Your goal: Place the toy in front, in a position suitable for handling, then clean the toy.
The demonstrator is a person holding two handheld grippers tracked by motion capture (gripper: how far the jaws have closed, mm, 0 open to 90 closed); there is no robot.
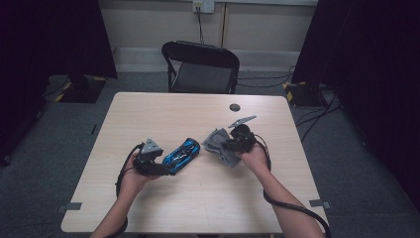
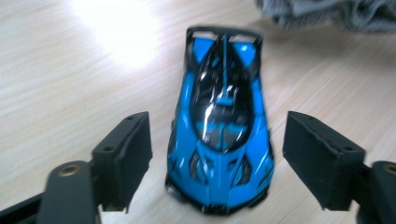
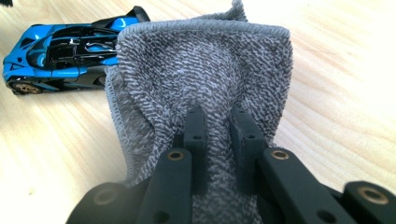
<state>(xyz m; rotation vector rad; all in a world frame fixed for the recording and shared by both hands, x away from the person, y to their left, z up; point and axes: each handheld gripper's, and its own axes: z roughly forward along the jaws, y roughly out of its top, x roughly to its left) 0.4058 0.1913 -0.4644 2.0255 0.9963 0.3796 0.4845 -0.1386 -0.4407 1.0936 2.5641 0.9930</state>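
The right gripper point(image 3: 218, 126) pinches the grey cloth point(image 3: 205, 70) near the table's point(image 1: 163, 106) middle, the left gripper point(image 2: 217, 158) sits open around the blue car point(image 2: 222, 126), and wiping hasn't started.

A black folding chair point(image 1: 200, 67) stands beyond the pale wooden table point(image 1: 163, 111) on grey carpet point(image 1: 356, 163), dark curtains point(image 1: 369, 54) flanking

A recording room is shown; black curtains point(image 1: 44, 39) are hung at the sides; a pale wooden table point(image 1: 163, 109) and a black folding chair point(image 1: 200, 67) are set on grey carpet point(image 1: 361, 178).
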